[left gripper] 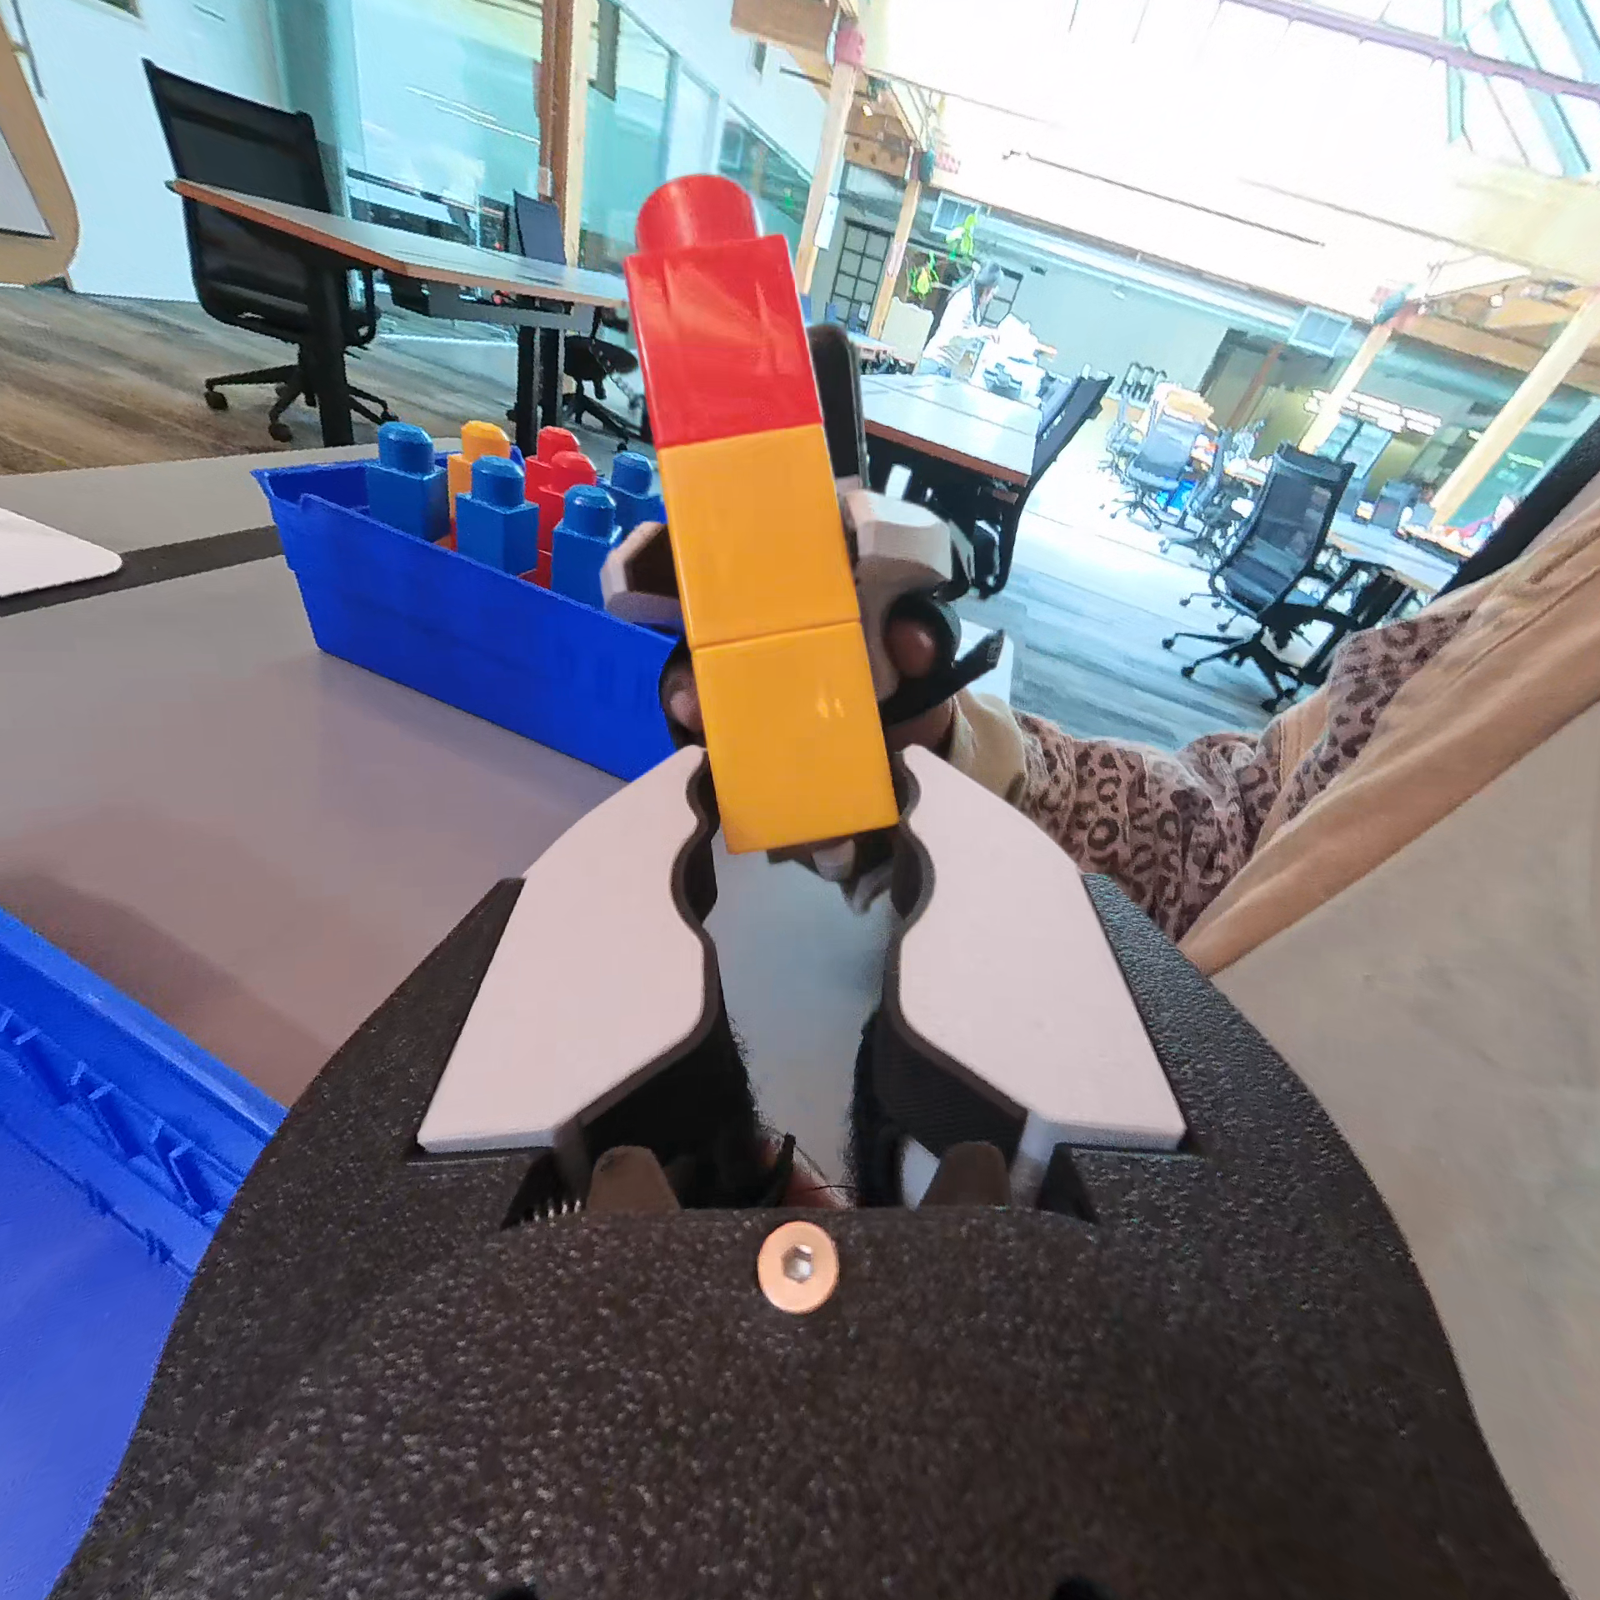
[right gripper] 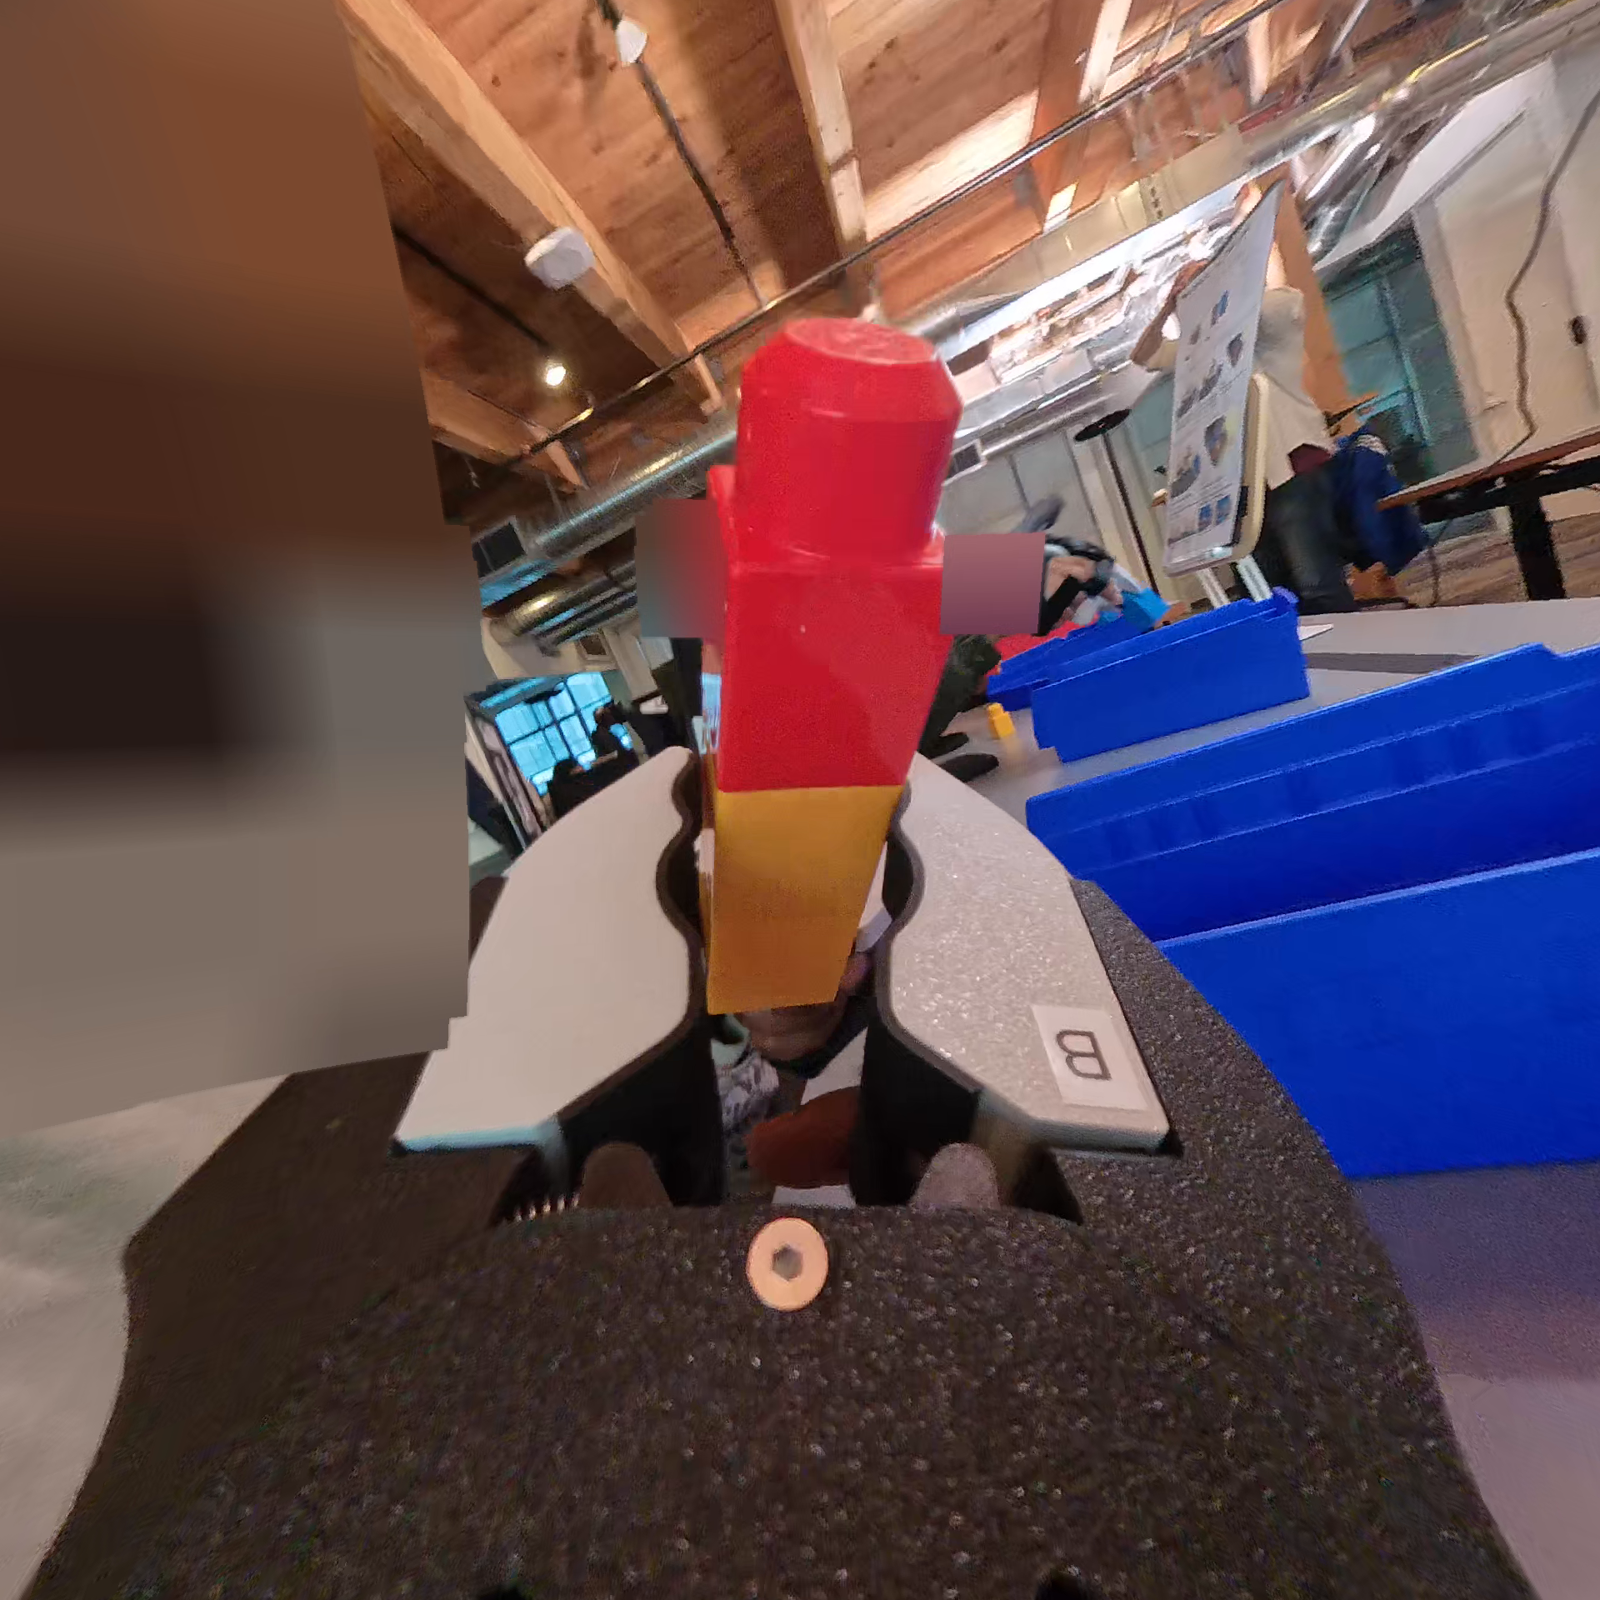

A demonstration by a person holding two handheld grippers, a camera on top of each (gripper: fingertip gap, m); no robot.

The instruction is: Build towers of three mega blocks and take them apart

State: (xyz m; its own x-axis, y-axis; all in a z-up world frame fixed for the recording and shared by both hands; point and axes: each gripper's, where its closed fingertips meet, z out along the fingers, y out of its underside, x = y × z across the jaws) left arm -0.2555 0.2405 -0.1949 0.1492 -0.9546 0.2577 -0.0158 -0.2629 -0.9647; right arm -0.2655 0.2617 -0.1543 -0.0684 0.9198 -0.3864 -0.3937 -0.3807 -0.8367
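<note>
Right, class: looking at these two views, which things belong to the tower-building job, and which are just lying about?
In the job:
- tower of one red and two yellow blocks
- left tongs and right tongs, both gripping it
- blue bin of spare blocks

Just lying about:
- office chair
- desk
- poster stand
</note>
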